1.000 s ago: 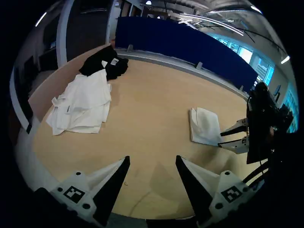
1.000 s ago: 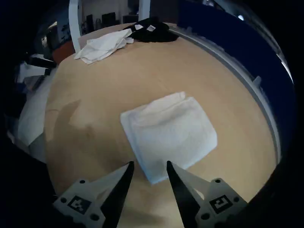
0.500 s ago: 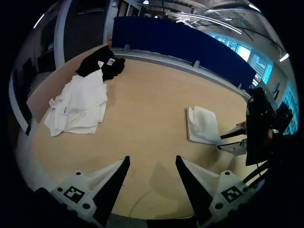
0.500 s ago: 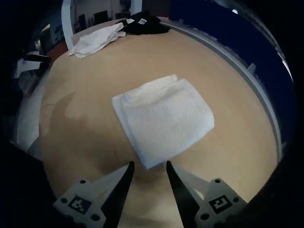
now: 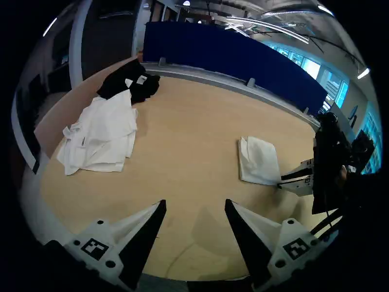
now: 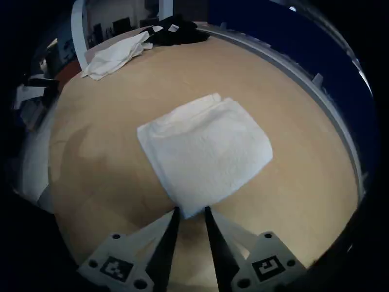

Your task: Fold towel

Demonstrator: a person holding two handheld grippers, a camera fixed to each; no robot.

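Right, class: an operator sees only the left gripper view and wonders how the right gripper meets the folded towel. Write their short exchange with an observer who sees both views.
Operator: Where exactly is the right gripper on the towel?
Observer: In the right gripper view, the towel's nearest corner lies between the fingertips of the right gripper.
Operator: Is it clamped?
Observer: The jaws stand narrow around that corner, but I cannot tell whether both press it.
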